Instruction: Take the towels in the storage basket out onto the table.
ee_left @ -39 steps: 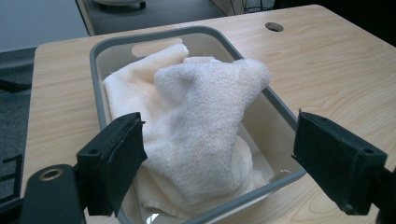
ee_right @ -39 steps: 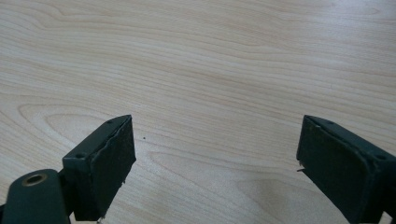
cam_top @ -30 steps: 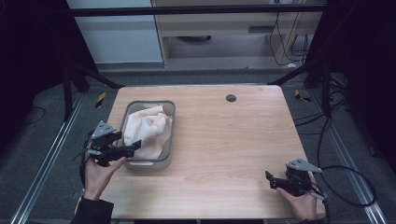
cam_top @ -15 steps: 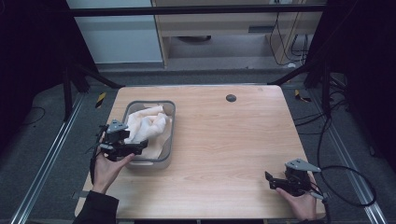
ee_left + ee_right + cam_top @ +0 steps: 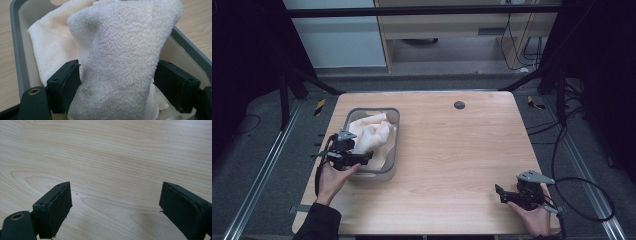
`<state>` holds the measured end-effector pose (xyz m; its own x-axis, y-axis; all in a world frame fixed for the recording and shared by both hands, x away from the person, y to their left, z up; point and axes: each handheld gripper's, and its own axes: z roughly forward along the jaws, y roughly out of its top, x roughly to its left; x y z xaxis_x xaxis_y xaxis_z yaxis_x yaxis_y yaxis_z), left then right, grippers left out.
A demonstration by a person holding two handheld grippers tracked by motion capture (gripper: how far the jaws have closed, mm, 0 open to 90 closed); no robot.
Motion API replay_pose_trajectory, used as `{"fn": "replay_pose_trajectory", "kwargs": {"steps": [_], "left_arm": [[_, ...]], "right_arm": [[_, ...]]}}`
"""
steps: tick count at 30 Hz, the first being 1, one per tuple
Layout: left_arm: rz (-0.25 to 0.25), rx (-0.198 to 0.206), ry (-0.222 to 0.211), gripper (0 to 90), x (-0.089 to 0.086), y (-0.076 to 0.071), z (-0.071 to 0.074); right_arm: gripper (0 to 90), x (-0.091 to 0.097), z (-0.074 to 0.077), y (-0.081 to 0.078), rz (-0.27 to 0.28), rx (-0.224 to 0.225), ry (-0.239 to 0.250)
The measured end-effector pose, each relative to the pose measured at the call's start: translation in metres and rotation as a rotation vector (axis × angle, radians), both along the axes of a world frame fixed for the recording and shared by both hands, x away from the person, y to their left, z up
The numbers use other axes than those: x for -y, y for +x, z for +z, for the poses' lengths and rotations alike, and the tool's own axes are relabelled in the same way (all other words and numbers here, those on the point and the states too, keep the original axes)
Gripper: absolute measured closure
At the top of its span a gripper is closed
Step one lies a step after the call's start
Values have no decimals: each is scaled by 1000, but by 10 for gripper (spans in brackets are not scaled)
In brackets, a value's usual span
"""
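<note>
My left gripper (image 5: 364, 157) spread wide, jaws straddling the towel (image 5: 120, 50) in the grey bin (image 5: 384, 167), not yet clamped. Right gripper (image 5: 501, 194) open, idle over bare table (image 5: 112, 157). Grab and lift-out likely left.

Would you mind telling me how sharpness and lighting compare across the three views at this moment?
High view: evenly lit wooden table, dark surroundings, soft and low in detail. Left gripper view: the cream terry towel in the grey plastic tray is crisp, its weave readable, while the near black jaws blur slightly. Right gripper view: wood grain sharp, a soft shadow between the open jaws of the right gripper.
</note>
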<state>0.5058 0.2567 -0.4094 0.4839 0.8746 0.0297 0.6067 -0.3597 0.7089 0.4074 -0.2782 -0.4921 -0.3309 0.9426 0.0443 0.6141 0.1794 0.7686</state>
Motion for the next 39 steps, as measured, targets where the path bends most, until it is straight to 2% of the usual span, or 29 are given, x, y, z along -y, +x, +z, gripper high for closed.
{"fn": "replay_pose_trajectory", "kwargs": {"steps": [8,18,22,25,31,39], "left_arm": [[3,-13,32,284,3,7,-6],[15,-22,34,447,-1,8,-8],[20,-27,40,552,-1,8,-8],[24,-30,35,580,-2,9,-8],[29,-20,26,627,-3,6,-3],[32,29,0,640,-1,-5,17]], "right_arm": [[109,0,-1,2,10,-12,-9],[106,-1,-2,3,13,-19,-18],[106,-2,-2,3,10,-30,-8],[106,-2,-2,3,11,-32,-6],[106,-2,-2,3,12,-34,-7],[106,-2,-3,3,16,-36,-13]]}}
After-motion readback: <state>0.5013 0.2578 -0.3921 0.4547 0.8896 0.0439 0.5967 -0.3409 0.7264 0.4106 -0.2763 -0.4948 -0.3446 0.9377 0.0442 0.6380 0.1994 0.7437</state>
